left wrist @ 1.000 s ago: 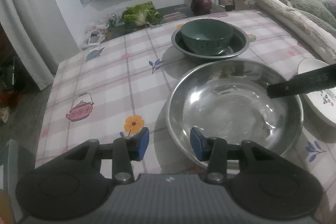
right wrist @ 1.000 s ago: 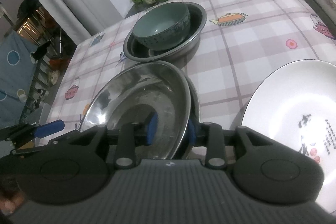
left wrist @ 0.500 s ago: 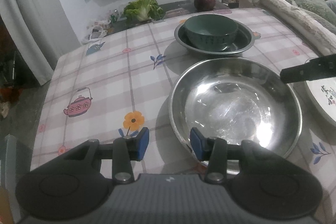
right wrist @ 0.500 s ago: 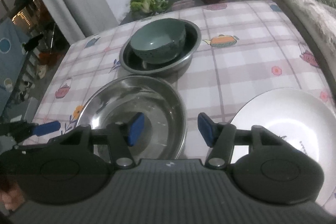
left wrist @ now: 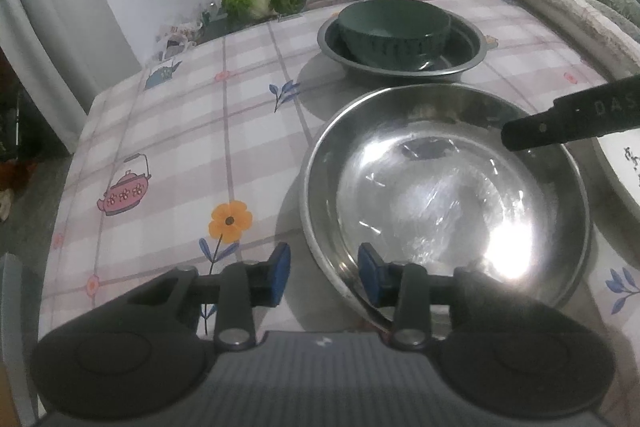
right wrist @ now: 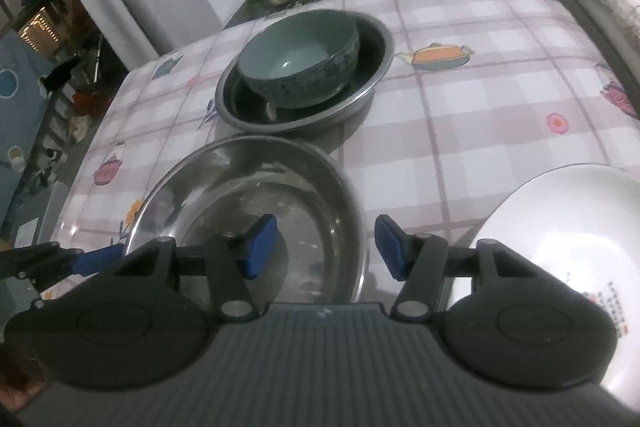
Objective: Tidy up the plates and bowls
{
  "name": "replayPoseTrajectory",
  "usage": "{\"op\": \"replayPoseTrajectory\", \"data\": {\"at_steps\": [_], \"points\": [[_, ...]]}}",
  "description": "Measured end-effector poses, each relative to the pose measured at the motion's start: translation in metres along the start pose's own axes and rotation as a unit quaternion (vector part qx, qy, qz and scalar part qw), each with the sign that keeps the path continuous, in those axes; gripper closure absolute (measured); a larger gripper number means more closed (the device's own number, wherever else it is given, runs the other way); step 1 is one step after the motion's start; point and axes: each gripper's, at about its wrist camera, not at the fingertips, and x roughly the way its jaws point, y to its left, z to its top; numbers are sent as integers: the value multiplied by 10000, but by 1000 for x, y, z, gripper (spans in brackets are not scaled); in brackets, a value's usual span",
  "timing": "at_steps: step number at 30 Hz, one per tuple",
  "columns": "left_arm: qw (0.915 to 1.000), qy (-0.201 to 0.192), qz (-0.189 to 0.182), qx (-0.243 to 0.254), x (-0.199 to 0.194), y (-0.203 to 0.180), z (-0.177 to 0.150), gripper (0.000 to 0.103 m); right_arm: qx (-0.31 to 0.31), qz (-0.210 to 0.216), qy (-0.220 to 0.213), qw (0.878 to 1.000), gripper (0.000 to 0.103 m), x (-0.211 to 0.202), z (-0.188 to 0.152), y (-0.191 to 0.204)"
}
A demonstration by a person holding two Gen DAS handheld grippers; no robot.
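The left gripper point(left wrist: 323, 271) is sitting spread wide around the near left rim of the big steel bowl point(left wrist: 444, 195), pinching nothing. The right gripper point(right wrist: 326, 247) is spread wide too, over that bowl's right rim, and the white plate point(right wrist: 560, 247) is lying just to its right. I am counting two steel bowls, one green bowl point(right wrist: 300, 67) sitting inside the far steel bowl point(right wrist: 376, 39), and one plate.
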Motion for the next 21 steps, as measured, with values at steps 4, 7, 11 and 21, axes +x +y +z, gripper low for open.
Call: {"op": "replayPoseTrajectory", "data": {"at_steps": [4, 7, 11, 21], "points": [[10000, 29, -45, -25, 0, 1, 0, 69, -121, 10, 4, 9999, 48, 2, -2, 5], [9999, 66, -86, -21, 1, 1, 0, 71, -125, 95, 16, 9999, 48, 2, -3, 4], [9997, 137, -185, -57, 2, 1, -2, 72, -125, 181, 50, 9997, 47, 1, -3, 4], [9993, 226, -259, -154, -3, 7, -9, 72, -24, 333, 113, 9994, 47, 1, -6, 4]]}}
